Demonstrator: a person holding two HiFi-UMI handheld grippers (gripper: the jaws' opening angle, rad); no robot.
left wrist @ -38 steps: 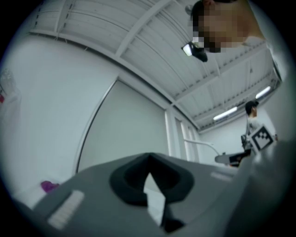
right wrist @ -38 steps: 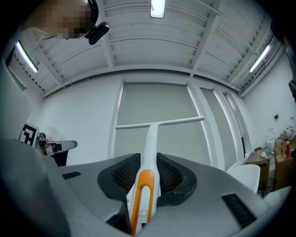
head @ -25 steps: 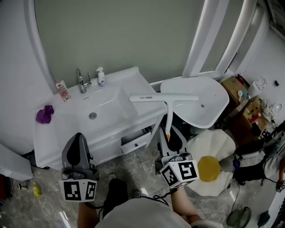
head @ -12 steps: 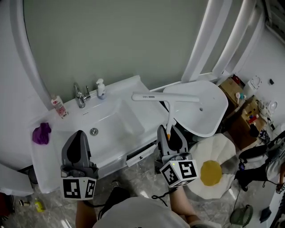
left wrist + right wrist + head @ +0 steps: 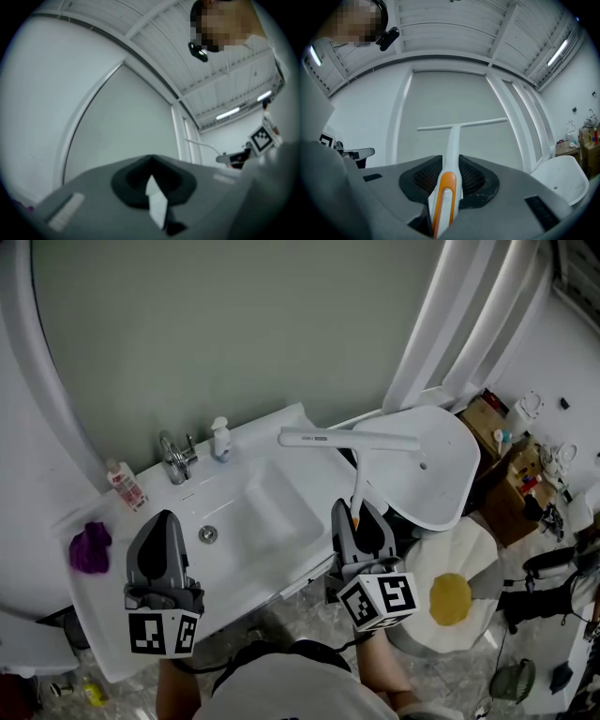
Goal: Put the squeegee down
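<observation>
Right hand-held gripper clamps squeegee handle, blade raised clear of sink surface. Left hand-held gripper closed, empty.

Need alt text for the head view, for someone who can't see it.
The right gripper holds a white squeegee by its handle, blade crosswise, at the right end of a white sink counter. The left gripper, empty, hovers over the counter's left part.

On the white surface, a faucet and soap bottle are seen behind the basin; a purple cloth is laid left.
</observation>
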